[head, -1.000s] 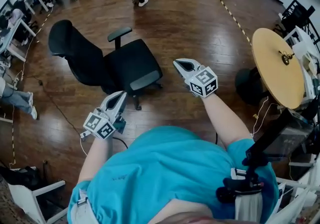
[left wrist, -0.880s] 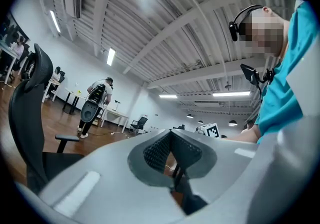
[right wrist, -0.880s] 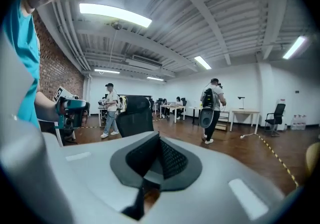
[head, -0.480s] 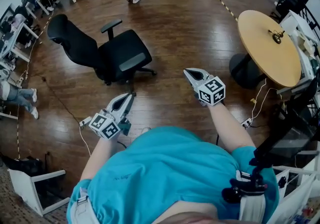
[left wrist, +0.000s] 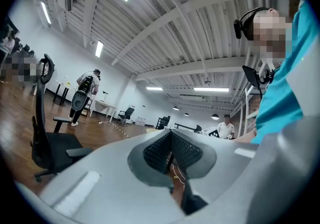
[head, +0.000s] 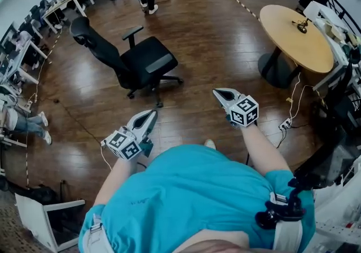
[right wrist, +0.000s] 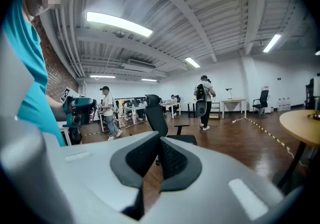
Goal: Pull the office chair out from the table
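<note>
Head view: the black mesh-backed office chair [head: 148, 61] stands in the upper left of the frame on the dark wood-plank floor [head: 214, 31]. Its tall backrest leans toward the upper left corner. Its seat and one armrest are turned toward the centre, and its castor base shows just below the seat. So its long axis runs from upper left to lower right, roughly toward the person.

Below it, left of centre, the left gripper [head: 150, 114] points up and slightly right, with its tips aimed at the floor just below the chair's base. The left gripper view shows its two dark ribbed pads pressed together with nothing between them, and the chair [left wrist: 42, 133] sits at that frame's left edge.

Right of centre, the right gripper [head: 220, 93] points up and to the left. Its pads also meet on nothing. In the right gripper view the chair [right wrist: 156, 113] stands almost straight ahead, just above the closed tips.

At the far right, the round light-wood table [head: 293, 43] on its dark pedestal is well apart from the chair, with open floor between them.

The chair lies up and to the left of both grippers, apart from each. The left gripper is the nearer one, while the right is better lined up with it. Since the chair stands so far from the table, it looks already pulled out. Any further pull would need a gripper opened onto the armrest or the seat edge.
</note>
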